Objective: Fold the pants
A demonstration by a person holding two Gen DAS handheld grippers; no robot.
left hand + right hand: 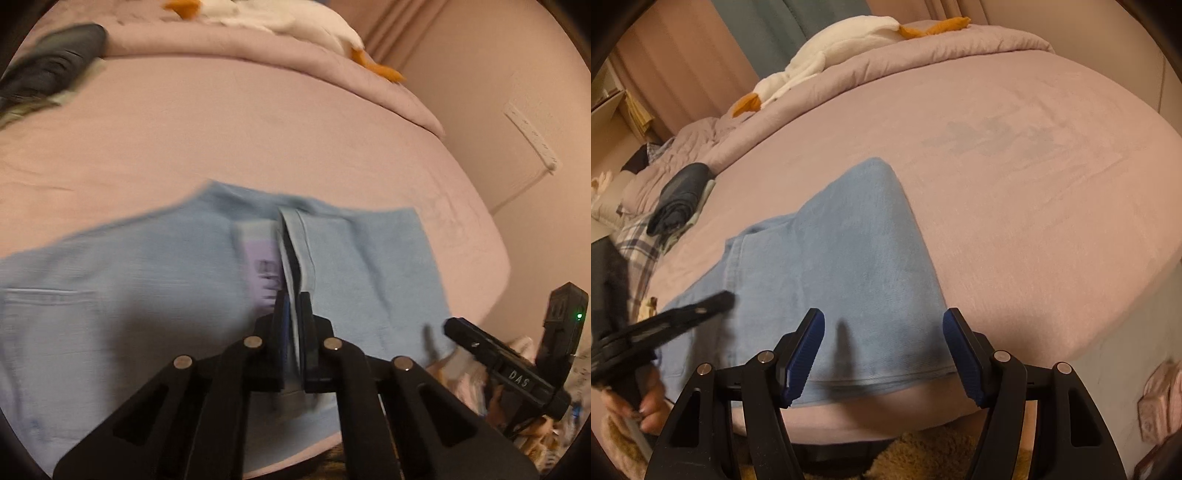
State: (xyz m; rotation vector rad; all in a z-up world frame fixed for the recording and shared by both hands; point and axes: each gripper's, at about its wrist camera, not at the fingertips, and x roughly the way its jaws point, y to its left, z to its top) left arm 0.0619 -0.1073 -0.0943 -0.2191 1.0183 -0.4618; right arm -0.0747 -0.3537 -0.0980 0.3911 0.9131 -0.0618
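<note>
The light-blue pants (827, 266) lie flat on the bed (1015, 206), near its front edge. The left claw (293, 317) pinches their hem; the right claw (882, 354) hovers wide open over the pants, holding nothing.

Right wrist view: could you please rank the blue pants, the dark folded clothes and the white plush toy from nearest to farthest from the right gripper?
1. Blue pants, just ahead of the open right gripper.
2. Dark folded clothes, far left on the bed.
3. White plush toy, at the far edge, on the blanket.
</note>
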